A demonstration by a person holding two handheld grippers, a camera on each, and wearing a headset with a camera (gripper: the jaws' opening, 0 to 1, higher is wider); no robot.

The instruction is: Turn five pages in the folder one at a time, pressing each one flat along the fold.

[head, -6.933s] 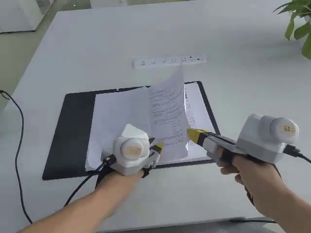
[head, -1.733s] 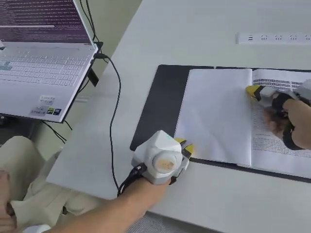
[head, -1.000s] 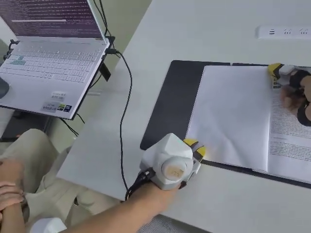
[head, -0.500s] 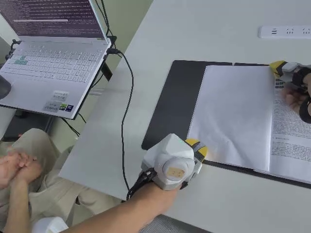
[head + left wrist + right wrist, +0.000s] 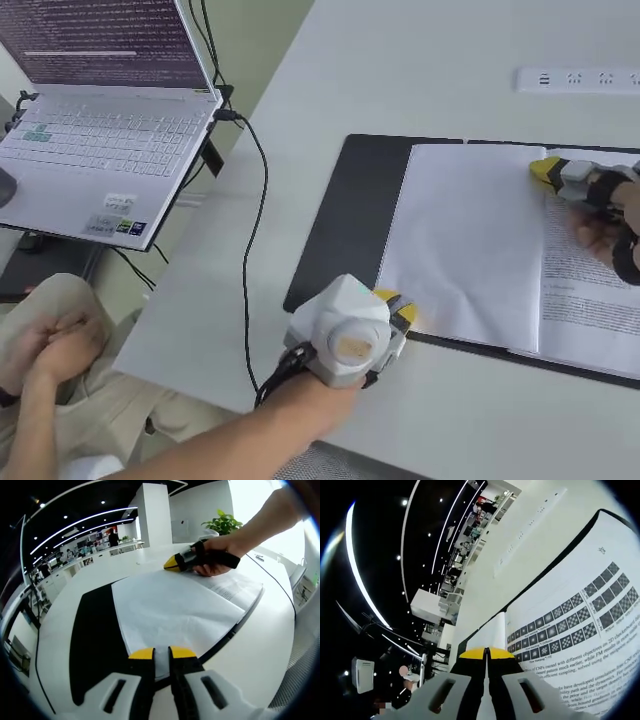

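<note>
While the folder lies open on it, the counter (image 5: 420,60): white, broad and pale, running from the near edge to the far side of the head view.
Laptop (image 5: 100,120): open on a lower stand off the counter's left edge, screen lit with lines of text.
Seated person's hands (image 5: 50,345): clasped over beige trousers, at the lower left below the laptop.
Folder (image 5: 345,220): black, flat on the counter near its front edge; a bare strip of its left cover shows beside the pages.
Blank page (image 5: 470,240): white, lying flat on the folder's left half, its right edge at the fold.
Printed page (image 5: 590,290): on the right half, carrying text; the right gripper view shows rows of small checkered figures above the text.
Cable (image 5: 250,250): black, trailing from beside the laptop along the counter's left edge to the left gripper.
Power strip (image 5: 580,78): white, lying on the counter beyond the folder's far edge, well apart from it.
Left gripper (image 5: 400,312): at the blank page's near left corner, yellow tips over the page edge; its jaws stand a narrow gap apart.
Right gripper (image 5: 540,170): jaws pressed together, tips down on the fold near the far end of the pages, between blank and printed sheets.
Plant (image 5: 223,522): green leaves, far off behind the right gripper.
</note>
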